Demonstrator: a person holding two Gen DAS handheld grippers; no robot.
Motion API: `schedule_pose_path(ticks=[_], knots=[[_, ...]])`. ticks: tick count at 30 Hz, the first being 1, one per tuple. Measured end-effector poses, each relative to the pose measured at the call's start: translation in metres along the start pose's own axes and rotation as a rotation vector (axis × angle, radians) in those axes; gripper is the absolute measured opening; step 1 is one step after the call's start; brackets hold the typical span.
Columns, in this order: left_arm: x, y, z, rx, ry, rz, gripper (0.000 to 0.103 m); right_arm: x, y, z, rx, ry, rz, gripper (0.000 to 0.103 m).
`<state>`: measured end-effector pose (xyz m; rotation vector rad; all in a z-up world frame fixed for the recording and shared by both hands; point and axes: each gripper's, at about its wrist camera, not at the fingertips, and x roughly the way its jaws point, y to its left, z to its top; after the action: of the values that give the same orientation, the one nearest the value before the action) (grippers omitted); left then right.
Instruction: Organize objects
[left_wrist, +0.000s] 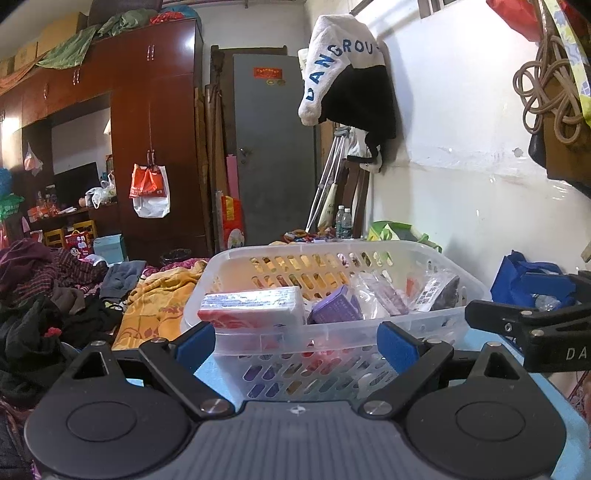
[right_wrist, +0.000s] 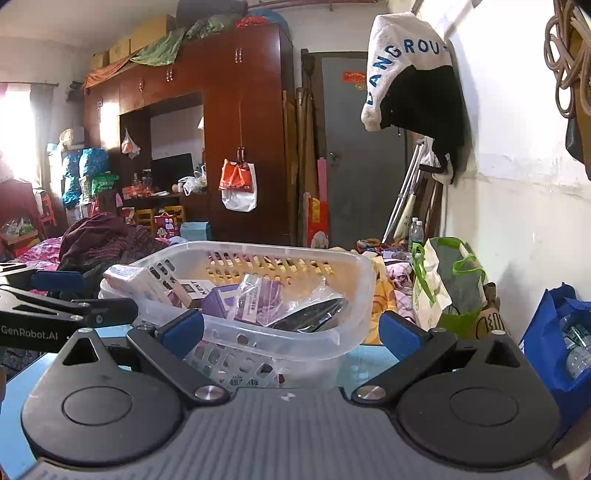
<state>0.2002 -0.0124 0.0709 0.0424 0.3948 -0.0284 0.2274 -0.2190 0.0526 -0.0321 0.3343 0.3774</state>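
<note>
Both grippers sit low on the blue table (right_wrist: 362, 356), facing one clear plastic basket (left_wrist: 332, 258) that rests on it just ahead of them. The left gripper (left_wrist: 297, 345) has its jaws spread wide, blue pads to either side of the basket's near wall, and holds nothing; the right gripper (right_wrist: 291, 330) is equally wide open and empty, aimed at the basket's near right corner. The goods are already inside the basket: one red-and-white box (left_wrist: 253, 308) leaning at the left end, one brown box (right_wrist: 194, 290), one purple box (left_wrist: 336, 304), and at least two clear plastic packets (right_wrist: 255, 299), with a dark packet (right_wrist: 314, 314) at the right; items underneath cannot be counted. Judged risks: the red-and-white box stands proud of the rim, so a jaw passing over the near wall could tip it out; the basket is light and looks free to slide, so a push from either pad could shove it across the table toward the bedding; the two grippers sit close side by side and could collide if both advance together.
</note>
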Motion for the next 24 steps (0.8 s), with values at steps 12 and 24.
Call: schedule_pose_path(ticks=[12,24], knots=[[0.0026,-0.0008,-0.0018,-0.001,0.015,-0.001,0.096,-0.0012,0.0004,-0.0017,-0.011,-0.002,-0.007,0.103],[0.0062,-0.0008,-0.0039,-0.010,0.026,-0.006,0.096,-0.0016,0.0031,-0.0031,-0.019,-0.001,-0.012,0.103]])
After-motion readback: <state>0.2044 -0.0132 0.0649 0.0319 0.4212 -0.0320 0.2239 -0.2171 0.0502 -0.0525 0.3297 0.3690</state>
